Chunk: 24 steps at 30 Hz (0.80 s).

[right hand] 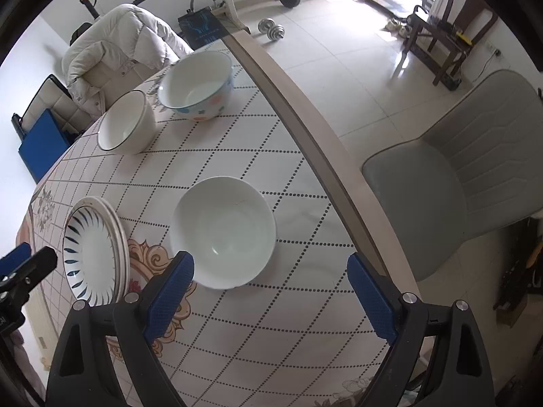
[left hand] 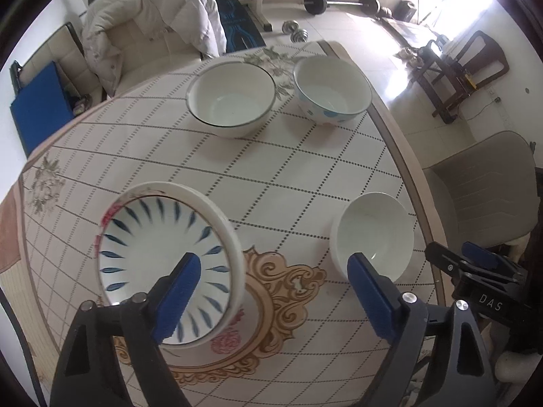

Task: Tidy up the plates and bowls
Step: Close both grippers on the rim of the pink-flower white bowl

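Hovering over the dishes, both grippers are standing wide and holding nothing.

Sitting on the checked tablecloth (left hand: 258, 176), the blue-striped plate (left hand: 163, 268) is lying stacked on a floral plate (left hand: 234, 257) at 7 o'clock in the left view, probably so the flat pieces are kept together. The left gripper (left hand: 275, 291) is pointing steeply down with one pad over the striped plate and the other by the plain bowl (left hand: 373, 234) at 4 o'clock, gripping neither. The right gripper (right hand: 271, 295) is hanging open above that bowl's near rim, seemingly lining up for it. At 12 o'clock the rimmed bowl (left hand: 232, 96) and dotted bowl (left hand: 332, 88) are standing side by side, apart, likely waiting to be nested. A chair (right hand: 458, 169) is standing beyond the table's edge.
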{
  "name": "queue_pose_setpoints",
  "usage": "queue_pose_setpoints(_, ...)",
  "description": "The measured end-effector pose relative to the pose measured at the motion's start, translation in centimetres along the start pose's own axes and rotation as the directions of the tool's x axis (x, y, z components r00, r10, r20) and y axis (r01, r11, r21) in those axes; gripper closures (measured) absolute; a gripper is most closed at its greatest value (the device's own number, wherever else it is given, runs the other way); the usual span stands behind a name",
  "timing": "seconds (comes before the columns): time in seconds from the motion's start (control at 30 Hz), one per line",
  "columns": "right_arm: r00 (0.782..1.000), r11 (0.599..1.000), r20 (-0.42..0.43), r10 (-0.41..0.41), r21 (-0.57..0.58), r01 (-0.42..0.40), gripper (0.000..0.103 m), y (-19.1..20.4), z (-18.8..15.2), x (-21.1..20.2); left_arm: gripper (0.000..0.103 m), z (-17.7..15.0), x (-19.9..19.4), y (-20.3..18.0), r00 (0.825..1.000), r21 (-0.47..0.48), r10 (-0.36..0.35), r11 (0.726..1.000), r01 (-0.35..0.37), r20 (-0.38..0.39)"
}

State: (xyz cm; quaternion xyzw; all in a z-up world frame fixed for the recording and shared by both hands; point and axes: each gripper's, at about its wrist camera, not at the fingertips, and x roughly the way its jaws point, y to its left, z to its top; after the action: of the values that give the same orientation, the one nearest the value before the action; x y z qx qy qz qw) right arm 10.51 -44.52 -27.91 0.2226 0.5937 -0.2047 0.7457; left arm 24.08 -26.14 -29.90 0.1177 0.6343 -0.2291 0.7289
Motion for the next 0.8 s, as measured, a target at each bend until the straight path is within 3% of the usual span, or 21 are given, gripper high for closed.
queue_pose_setpoints(0.07,0.999,1.0,-0.041,0.029,-0.001,-0.029,0.01,-1.0,1.2,2.1,0.027,1.0,2.2,-1.3,0.999,0.0,-0.009,1.0,0.009,-0.039)
queue_pose_setpoints(0.23,0.988,0.995,-0.138,0.072,-0.063,-0.081,0.02,-2.0,3.2,6.4,0.043,1.9,6.8,-3.3,0.99,-0.002,-0.011,1.0,0.011,-0.144)
queue_pose_setpoints(0.37,0.971,0.986,-0.207,0.119,-0.091,-0.141,0.03,-2.0,4.1,8.9,0.044,1.4,9.1,-3.7,0.977,-0.051,-0.05,0.998,0.04,-0.209)
queue_pose_setpoints(0.4,0.966,0.984,-0.222,0.131,-0.091,-0.154,0.031,-1.9,4.3,9.2,0.046,1.2,9.5,-3.8,0.974,-0.06,-0.054,0.997,0.042,-0.218)
queue_pose_setpoints(0.47,0.958,0.98,-0.246,0.149,-0.092,-0.177,0.034,-1.8,4.5,10.0,0.06,0.9,10.1,-4.1,0.971,-0.069,-0.064,0.996,0.049,-0.23)
queue_pose_setpoints(0.53,0.954,0.978,-0.26,0.147,-0.105,-0.179,0.037,-1.7,4.7,10.6,0.061,0.6,10.7,-4.4,0.966,-0.076,-0.069,0.996,0.052,-0.247)
queue_pose_setpoints(0.7,0.944,0.976,-0.296,0.148,-0.109,-0.187,0.047,-1.7,4.9,12.1,0.077,0.1,11.6,-4.8,0.959,-0.101,-0.088,0.993,0.062,-0.268)
queue_pose_setpoints(0.8,0.938,0.974,-0.315,0.143,-0.121,-0.189,0.064,-1.4,4.9,12.9,0.084,0.1,11.6,-5.0,0.961,-0.106,-0.092,0.992,0.066,-0.261)
